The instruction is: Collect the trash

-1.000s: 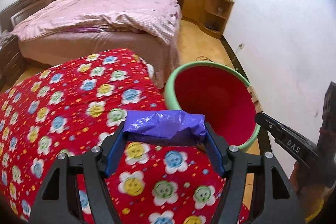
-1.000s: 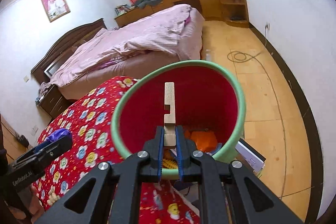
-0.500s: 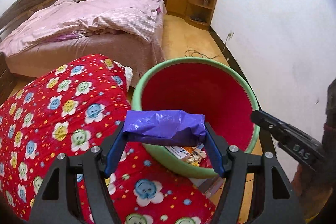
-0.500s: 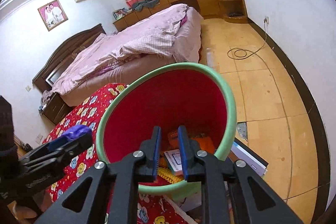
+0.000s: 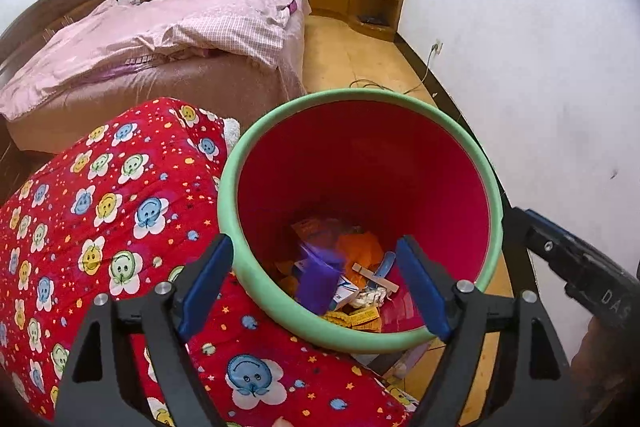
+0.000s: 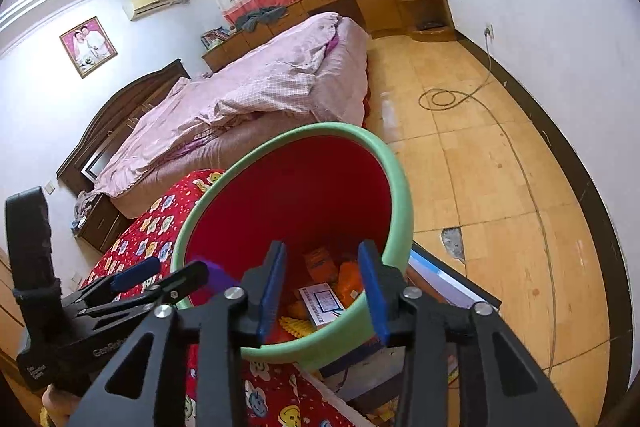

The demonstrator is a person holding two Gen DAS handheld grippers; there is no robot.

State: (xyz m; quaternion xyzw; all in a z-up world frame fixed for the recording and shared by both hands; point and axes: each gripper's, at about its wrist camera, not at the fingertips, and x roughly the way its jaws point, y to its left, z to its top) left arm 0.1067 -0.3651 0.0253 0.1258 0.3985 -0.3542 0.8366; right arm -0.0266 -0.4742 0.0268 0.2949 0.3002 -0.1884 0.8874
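A bin with a green rim (image 5: 360, 93) and red inside stands beside the bed, holding orange wrappers, a small box and other scraps. My left gripper (image 5: 313, 241) hovers over its near rim, jaws opening with nothing pressed between the pads. Below them a purple plastic bag (image 5: 316, 275) shows as a blur inside the bin. A wooden strip (image 5: 376, 277) lies on the trash. In the right wrist view my right gripper (image 6: 322, 247) hangs over the bin (image 6: 400, 187), jaws opening and empty. The left gripper (image 6: 176, 267) is at its left.
A red flowered quilt (image 5: 100, 207) covers the surface left of the bin. Behind it is a bed with pink covers (image 5: 180, 35). A white wall runs close on the right. A cable (image 6: 444, 99) coils on the tiled floor, and a flat box (image 6: 452, 279) lies under the bin.
The left jaws spread and the purple bag dropped into the bin. The right jaws opened and the wooden strip fell in. Both grippers moved closer over the bin.
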